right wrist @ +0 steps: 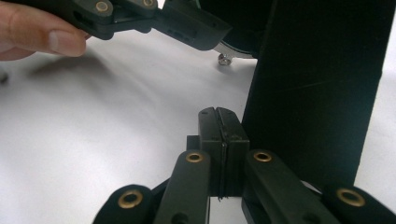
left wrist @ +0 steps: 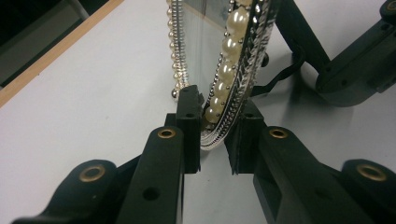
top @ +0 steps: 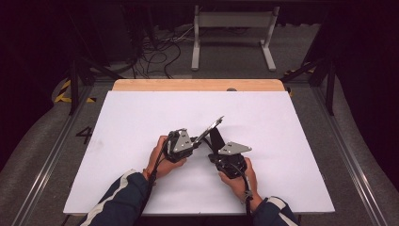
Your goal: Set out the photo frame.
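The pearl-rimmed mirror [left wrist: 219, 70] stands tilted mid-worktop [top: 141, 122], its lower edge grasped by the left gripper [left wrist: 214, 135] while the right gripper [right wrist: 219, 126] sits clenched empty beside its black back stand [right wrist: 322, 84]; glass looks fragile and slippery, so hold the beaded frame.

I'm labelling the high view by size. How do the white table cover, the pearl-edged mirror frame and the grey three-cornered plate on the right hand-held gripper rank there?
1. White table cover, by far the largest.
2 and 3. Pearl-edged mirror frame and grey three-cornered plate: the frame is seen edge-on, so the two look alike.
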The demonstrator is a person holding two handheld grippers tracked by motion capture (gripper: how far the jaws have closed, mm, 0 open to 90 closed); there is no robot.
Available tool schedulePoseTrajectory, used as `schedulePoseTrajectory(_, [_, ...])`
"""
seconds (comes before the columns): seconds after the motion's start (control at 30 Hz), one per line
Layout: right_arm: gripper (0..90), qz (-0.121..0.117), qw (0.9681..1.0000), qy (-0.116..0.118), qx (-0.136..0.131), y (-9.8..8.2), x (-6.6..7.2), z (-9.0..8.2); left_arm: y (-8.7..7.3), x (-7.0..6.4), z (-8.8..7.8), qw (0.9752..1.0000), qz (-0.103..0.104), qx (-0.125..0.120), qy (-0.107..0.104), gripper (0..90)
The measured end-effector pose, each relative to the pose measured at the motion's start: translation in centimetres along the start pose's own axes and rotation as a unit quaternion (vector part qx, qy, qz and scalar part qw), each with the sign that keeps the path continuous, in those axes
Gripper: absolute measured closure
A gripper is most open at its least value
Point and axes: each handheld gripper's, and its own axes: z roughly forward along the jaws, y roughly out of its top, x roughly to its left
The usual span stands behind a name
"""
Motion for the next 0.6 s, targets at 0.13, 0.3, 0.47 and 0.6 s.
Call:
schedulePoseTrajectory(0.13, [90.0,0.006,1.0,0.005,0.002,-0.1,-0.3,-0.1,0.1,-0.3,-0.2,0.9999,0.013,0.007,0.004,78.1])
schedulePoseTrajectory(0.3, [90.0,0.004,1.0,0.004,0.005,-0.1,-0.4,-0.2,0.3,-0.6,-0.4,0.9995,0.025,0.014,0.01,78.5])
schedulePoseTrajectory(0.47, [90.0,0.001,1.0,0.0,0.007,-0.1,-0.6,-0.3,0.4,-1.0,-0.6,0.9991,0.032,0.019,0.017,78.5])
schedulePoseTrajectory(0.6, [90.0,0.001,1.0,-0.001,0.006,-0.2,-0.8,-0.5,0.4,-1.4,-0.6,0.9989,0.036,0.02,0.024,78.0])
